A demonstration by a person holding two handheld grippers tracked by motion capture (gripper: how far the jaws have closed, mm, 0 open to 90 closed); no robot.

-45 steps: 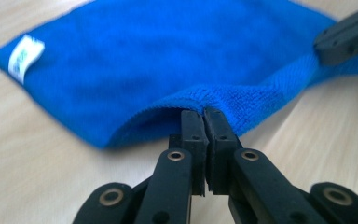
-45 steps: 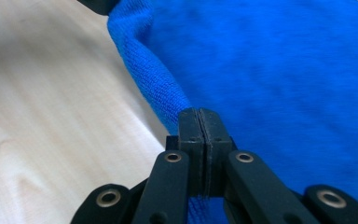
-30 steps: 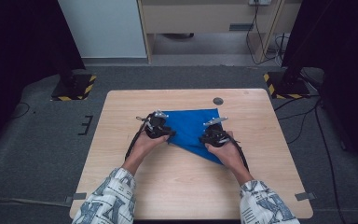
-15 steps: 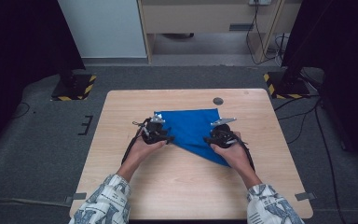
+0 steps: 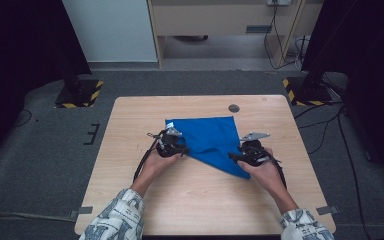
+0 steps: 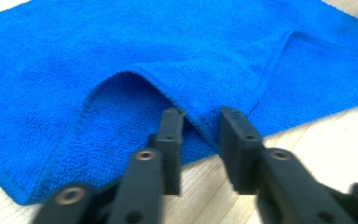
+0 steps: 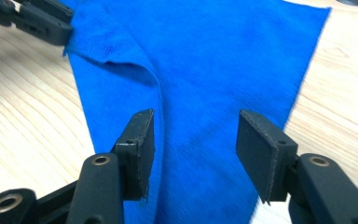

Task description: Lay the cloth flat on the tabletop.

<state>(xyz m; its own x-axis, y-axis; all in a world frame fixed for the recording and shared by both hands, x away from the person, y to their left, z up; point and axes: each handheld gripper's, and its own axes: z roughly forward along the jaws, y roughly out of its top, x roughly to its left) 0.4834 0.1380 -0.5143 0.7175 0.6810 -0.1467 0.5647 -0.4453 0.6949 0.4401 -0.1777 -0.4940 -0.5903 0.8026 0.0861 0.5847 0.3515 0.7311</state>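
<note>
Forearms in patterned sleeves are reaching in from the near edge of the wooden table [image 5: 130, 200], each hand carrying a black gripper. On the left, the left gripper [image 5: 179, 149] is resting at the left corner of the blue microfibre cloth [image 5: 212, 140]. In the left gripper view, its jaws are straddling a raised fold at the cloth's [image 6: 121, 60] near hem; they have just been closing, yet a narrow gap is showing and the pads are not visibly pinching the fabric, so the grip is not made.

In the middle, the cloth is lying folded in a rough triangle on the table's centre, its straight edge toward the far side and its point toward the person's right hand. A small dark round disc [image 5: 234, 108] is sitting on the table just beyond the cloth.

On the right, the right gripper [image 5: 236, 157] is hovering over the cloth's near point. In the right gripper view, its jaws are standing released, having just been opening, with the fabric [image 7: 214, 70] lying loose between them.
</note>
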